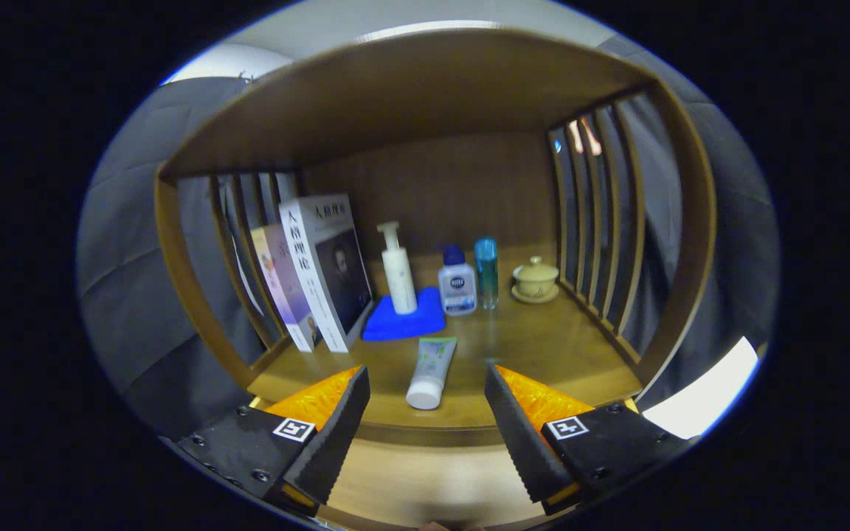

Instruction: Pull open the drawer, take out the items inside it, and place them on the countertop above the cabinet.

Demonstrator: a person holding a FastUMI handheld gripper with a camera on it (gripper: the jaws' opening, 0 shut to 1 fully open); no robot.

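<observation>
Claw [427, 413] gapes empty; tube [432, 371] lies on the table [543, 346] between its fingers, long axis pointing away.

tube [430, 373] lying on countertop [543, 346] between parted fingers [338, 424]; books [314, 273] left

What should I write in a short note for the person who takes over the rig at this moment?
Gripper: open, holding nothing, fingers spread either side of the lying tube.
Tube: lies on the countertop, white cap toward the gripper, already placed.
Beyond it: white pump bottle on a blue cloth, two small bottles, lidded cup, books leaning at the side.
The drawer is out of sight here; check it for remaining items before finishing.
</observation>
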